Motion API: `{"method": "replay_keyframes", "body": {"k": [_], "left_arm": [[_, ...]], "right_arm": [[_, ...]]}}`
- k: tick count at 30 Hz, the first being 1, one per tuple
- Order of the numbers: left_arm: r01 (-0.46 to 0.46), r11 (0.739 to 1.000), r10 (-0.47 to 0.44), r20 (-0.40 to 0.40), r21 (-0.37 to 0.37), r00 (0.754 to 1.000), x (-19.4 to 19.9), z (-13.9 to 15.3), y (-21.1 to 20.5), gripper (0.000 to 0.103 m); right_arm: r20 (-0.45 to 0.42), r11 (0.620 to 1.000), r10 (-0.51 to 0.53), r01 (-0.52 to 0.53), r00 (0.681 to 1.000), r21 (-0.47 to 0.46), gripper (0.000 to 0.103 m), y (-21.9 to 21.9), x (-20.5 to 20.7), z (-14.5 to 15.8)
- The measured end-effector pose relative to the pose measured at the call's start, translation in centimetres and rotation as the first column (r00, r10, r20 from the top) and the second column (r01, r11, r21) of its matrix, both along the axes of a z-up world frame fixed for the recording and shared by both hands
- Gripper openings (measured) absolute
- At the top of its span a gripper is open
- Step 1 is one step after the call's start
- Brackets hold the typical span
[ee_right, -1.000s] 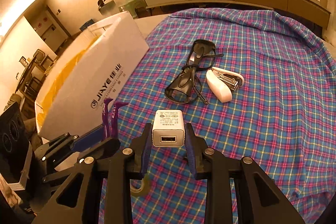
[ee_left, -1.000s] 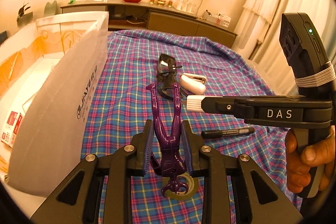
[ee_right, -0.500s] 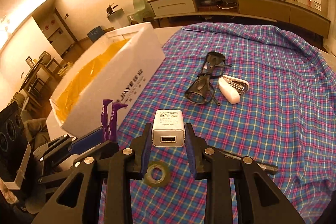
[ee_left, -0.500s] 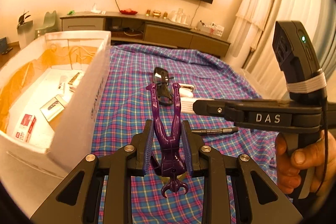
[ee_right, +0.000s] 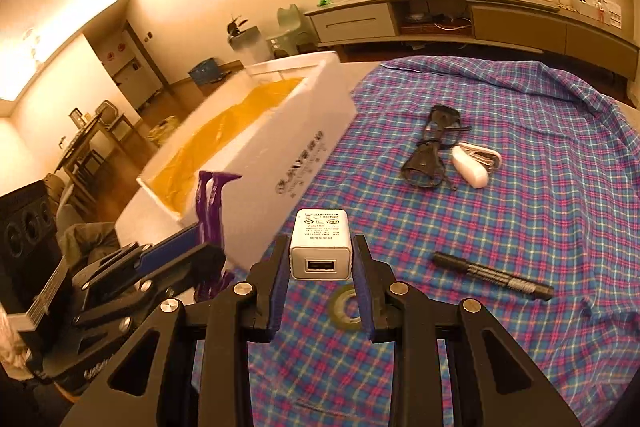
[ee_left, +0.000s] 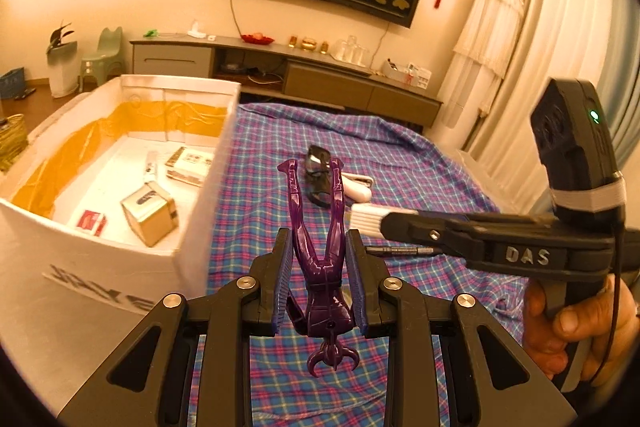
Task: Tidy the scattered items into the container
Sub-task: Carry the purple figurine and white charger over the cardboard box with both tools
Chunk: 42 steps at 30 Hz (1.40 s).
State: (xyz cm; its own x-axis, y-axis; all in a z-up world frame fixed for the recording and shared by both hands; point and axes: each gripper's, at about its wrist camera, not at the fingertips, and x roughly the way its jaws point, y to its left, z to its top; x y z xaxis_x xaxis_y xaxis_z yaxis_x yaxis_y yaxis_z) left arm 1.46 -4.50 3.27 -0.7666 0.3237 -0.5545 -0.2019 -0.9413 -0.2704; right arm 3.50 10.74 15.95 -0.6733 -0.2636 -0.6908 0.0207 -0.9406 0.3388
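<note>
My left gripper (ee_left: 318, 259) is shut on a purple toy figure (ee_left: 320, 267), held upside down above the plaid cloth, beside the white foam box (ee_left: 120, 259). My right gripper (ee_right: 320, 259) is shut on a white USB charger (ee_right: 320, 245), held above the cloth; it shows in the left wrist view (ee_left: 370, 221) to the right of the figure. The figure also shows in the right wrist view (ee_right: 210, 203), near the box's (ee_right: 280, 155) corner. On the cloth lie black glasses (ee_right: 430, 155), a white stapler (ee_right: 474, 165), a black marker (ee_right: 492, 277) and a tape roll (ee_right: 346, 309).
The box holds a small cardboard cube (ee_left: 150, 219), a red packet (ee_left: 90, 221) and flat packs (ee_left: 188, 165); yellow tape lines its walls. The plaid cloth (ee_right: 540, 207) covers the table. A sideboard (ee_left: 288, 75) stands by the far wall.
Both grippers have risen with their loads, and the left one has swung towards the box, so its inside now shows. The tape roll and marker have come into the right wrist view.
</note>
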Motion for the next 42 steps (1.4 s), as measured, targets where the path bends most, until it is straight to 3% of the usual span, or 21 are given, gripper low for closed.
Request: {"method": "replay_keyframes", "body": {"k": [13, 42], "left_arm": [[-0.098, 0.995, 0.098, 0.002, 0.026, 0.995, 0.8, 1.2, -4.4, 0.027], [-0.219, 0.969, 0.223, -0.019, 0.117, 0.975, -0.3, 3.0, -12.7, 0.027]], "right_arm": [[-0.062, 0.998, 0.049, -0.051, 0.997, -0.026, 0.031, -3.7, 1.0, 2.7], [-0.106, 0.986, 0.165, -0.161, 0.981, 0.048, 0.031, -10.5, -4.2, 6.7]]}}
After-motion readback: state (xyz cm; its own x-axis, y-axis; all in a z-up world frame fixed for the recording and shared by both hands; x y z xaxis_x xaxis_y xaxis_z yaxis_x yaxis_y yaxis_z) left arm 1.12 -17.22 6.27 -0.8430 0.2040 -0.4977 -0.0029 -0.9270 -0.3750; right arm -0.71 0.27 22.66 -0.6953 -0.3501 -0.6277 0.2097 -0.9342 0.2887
